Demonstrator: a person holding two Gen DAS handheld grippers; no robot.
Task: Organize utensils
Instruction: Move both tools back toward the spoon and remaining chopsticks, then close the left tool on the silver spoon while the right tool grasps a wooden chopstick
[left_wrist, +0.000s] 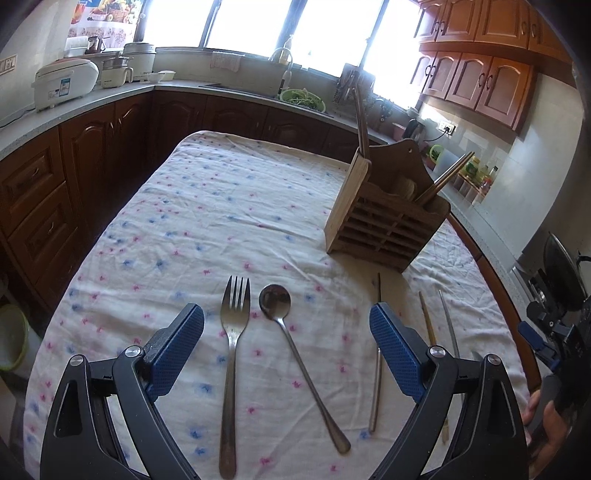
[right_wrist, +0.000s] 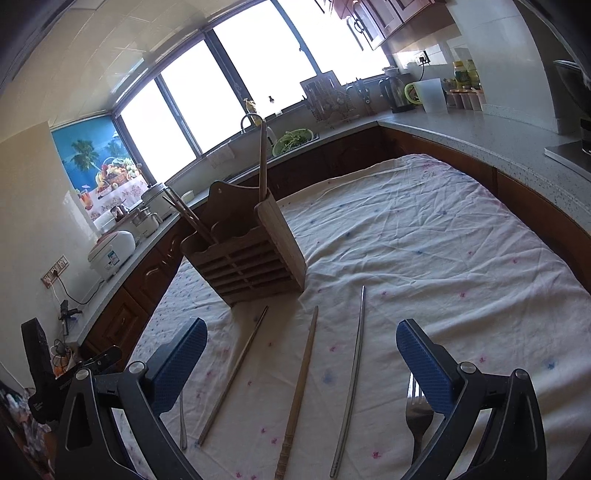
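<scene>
Left gripper (left_wrist: 286, 325) spread wide above fork (left_wrist: 232, 354) and spoon (left_wrist: 291, 354) on the cloth-covered worktop (left_wrist: 221, 206). Right gripper (right_wrist: 301, 350) likewise spread (nothing held) over three loose chopsticks (right_wrist: 301, 391). Beyond, wooden holder (left_wrist: 388, 221), upright, with chopsticks inside.

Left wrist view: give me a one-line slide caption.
Open left tongs hover over a fork and spoon on the floral cloth, wooden utensil holder beyond.
</scene>
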